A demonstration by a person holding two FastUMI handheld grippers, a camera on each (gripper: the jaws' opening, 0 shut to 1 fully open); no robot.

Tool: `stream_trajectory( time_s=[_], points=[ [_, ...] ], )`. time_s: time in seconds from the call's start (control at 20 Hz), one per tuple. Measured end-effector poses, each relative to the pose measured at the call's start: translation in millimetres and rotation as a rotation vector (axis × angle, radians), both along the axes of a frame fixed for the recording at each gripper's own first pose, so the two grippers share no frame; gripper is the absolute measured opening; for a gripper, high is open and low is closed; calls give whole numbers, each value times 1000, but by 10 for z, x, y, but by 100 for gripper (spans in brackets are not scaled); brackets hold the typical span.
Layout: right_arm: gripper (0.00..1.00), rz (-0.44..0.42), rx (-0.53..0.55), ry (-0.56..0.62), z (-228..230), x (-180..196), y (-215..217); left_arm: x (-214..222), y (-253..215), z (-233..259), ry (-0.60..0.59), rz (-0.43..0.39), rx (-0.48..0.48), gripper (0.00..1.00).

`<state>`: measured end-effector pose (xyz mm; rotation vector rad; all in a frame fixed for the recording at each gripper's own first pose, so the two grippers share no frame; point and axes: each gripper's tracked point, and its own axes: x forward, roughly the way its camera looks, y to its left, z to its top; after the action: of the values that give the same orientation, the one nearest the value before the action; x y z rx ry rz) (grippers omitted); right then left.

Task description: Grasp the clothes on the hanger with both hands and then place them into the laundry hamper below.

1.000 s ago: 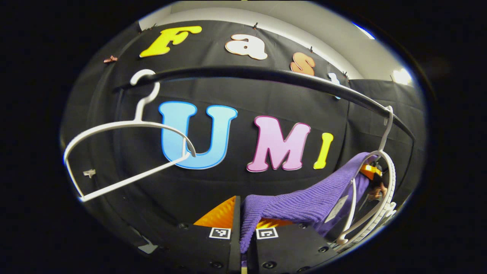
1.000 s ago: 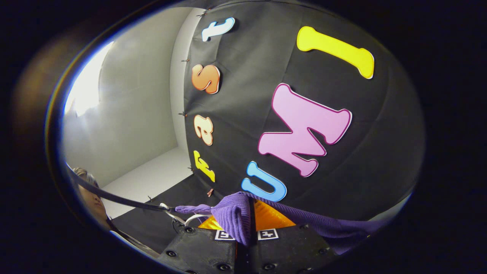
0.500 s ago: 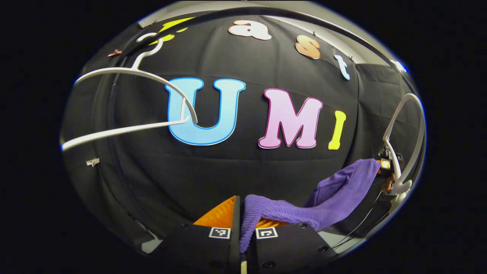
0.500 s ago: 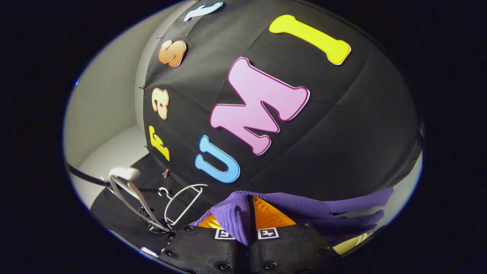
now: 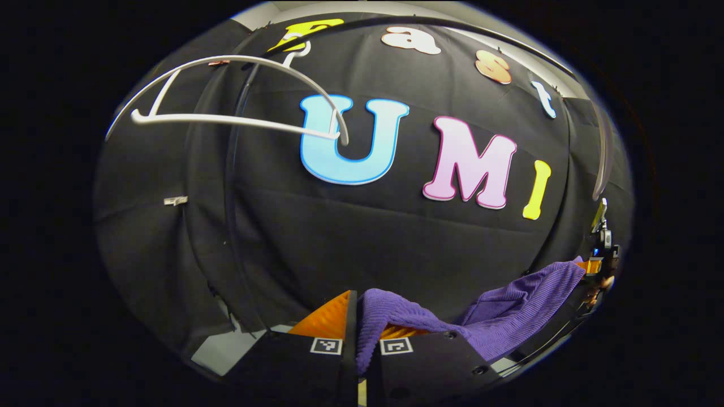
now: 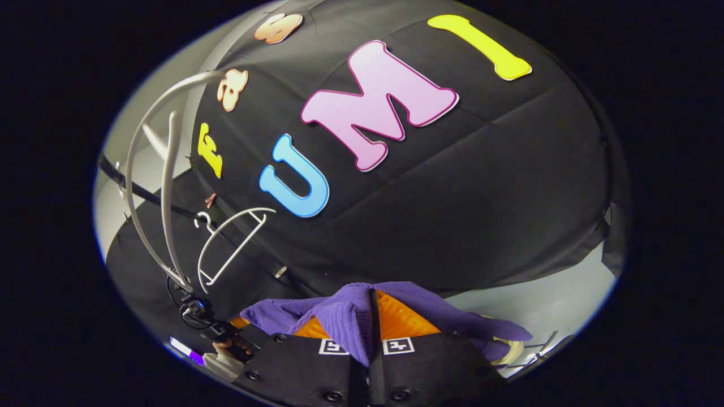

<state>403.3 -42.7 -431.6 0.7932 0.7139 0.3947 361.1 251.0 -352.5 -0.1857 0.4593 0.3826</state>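
Left gripper (image 5: 357,325): the fingers are closed together with a fold of the purple garment (image 5: 418,316) pinched between them. Right gripper (image 6: 370,319): the fingers are likewise clamped on a bunched fold of the same garment (image 6: 345,316).

Garment: a purple knit with a fine ribbed texture. In the left gripper view it runs from the left gripper's fingers as a slack band toward the lower right edge, where the right gripper (image 5: 597,265) and the hand holding it appear, small and far off. In the right gripper view the cloth spills over both sides of the fingers, with a loose lobe trailing to the right. The garment hangs between the two grippers, clear of both hangers.

Hangers: an empty white hanger (image 5: 237,116) hangs on the dark rail (image 6: 141,195), upper left in the left gripper view. A second white hanger (image 6: 150,186) sits close to the lens at the left of the right gripper view.
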Motion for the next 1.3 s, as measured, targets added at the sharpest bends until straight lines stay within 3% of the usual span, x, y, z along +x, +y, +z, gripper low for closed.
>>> stream_trajectory(
  time_s=[0.45, 0.6, 0.7, 0.9, 1.1, 1.3],
  points=[
    [12, 84, -31, 112, -372, -588, 448, -502, -354, -763, 88, 107, -122, 10],
    [11, 78, 27, 164, -421, -690, 635, -514, -544, -970, 106, 114, -162, 10],
    [11, 99, 73, 198, -375, -862, 877, -476, -815, -1017, 114, 90, -202, 10],
    [12, 192, 87, 137, 92, -984, 1247, -159, -1504, -616, 69, -97, -160, 10],
    [12, 154, -58, 21, 307, -857, 1017, 84, -1823, -201, 44, -185, -72, 10],
    [12, 174, -210, 10, 220, -966, 989, 29, -1887, -388, 123, -192, -40, 10]
  ],
)
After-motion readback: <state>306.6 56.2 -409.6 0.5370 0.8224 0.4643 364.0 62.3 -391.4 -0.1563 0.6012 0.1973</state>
